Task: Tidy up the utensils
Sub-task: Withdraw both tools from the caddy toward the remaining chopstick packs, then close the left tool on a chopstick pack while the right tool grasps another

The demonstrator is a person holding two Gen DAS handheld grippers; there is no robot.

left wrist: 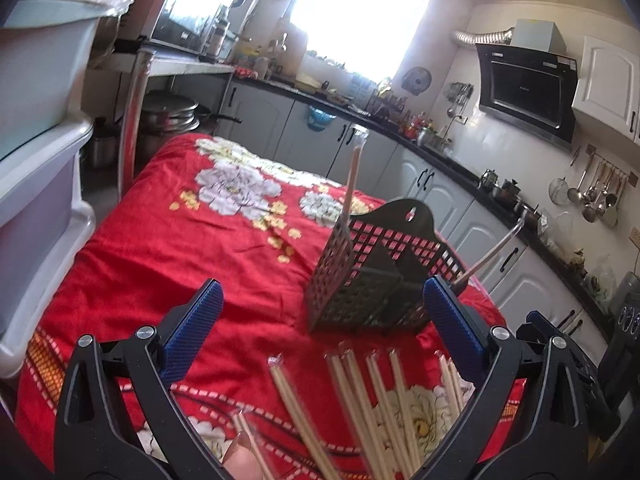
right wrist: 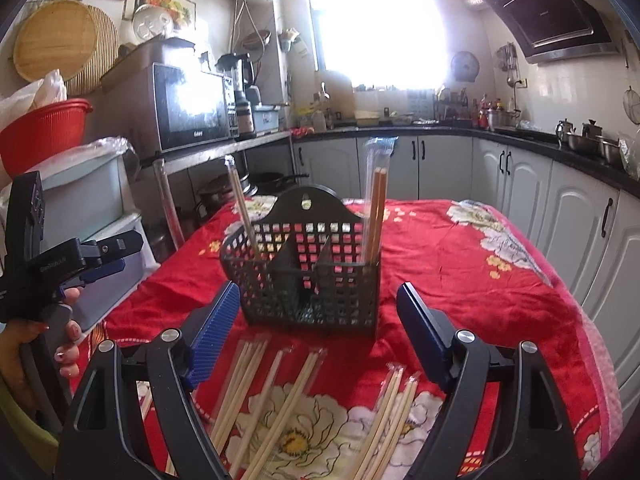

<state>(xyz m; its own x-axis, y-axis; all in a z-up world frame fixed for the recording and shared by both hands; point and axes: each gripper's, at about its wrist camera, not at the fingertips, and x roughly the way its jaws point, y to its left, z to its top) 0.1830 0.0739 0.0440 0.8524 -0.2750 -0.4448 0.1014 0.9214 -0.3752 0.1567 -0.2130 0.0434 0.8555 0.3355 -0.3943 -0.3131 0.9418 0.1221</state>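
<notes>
Two wrapped pairs stand in my basket (right wrist: 308, 276); many chopsticks (right wrist: 276, 400) wait bottom-frame; left gripper (left wrist: 320, 332) and right gripper (right wrist: 316, 328) released, empty.

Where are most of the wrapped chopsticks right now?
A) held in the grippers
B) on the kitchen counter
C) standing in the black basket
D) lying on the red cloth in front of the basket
D: most chopsticks lie on the red cloth before the basket; only a few stand inside.

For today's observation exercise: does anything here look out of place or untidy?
Yes. Wrapped chopsticks lie scattered loose on the red cloth in front of the black holder, pointing different ways. Only a few pairs stand in the holder's end compartments; its middle looks empty.
</notes>
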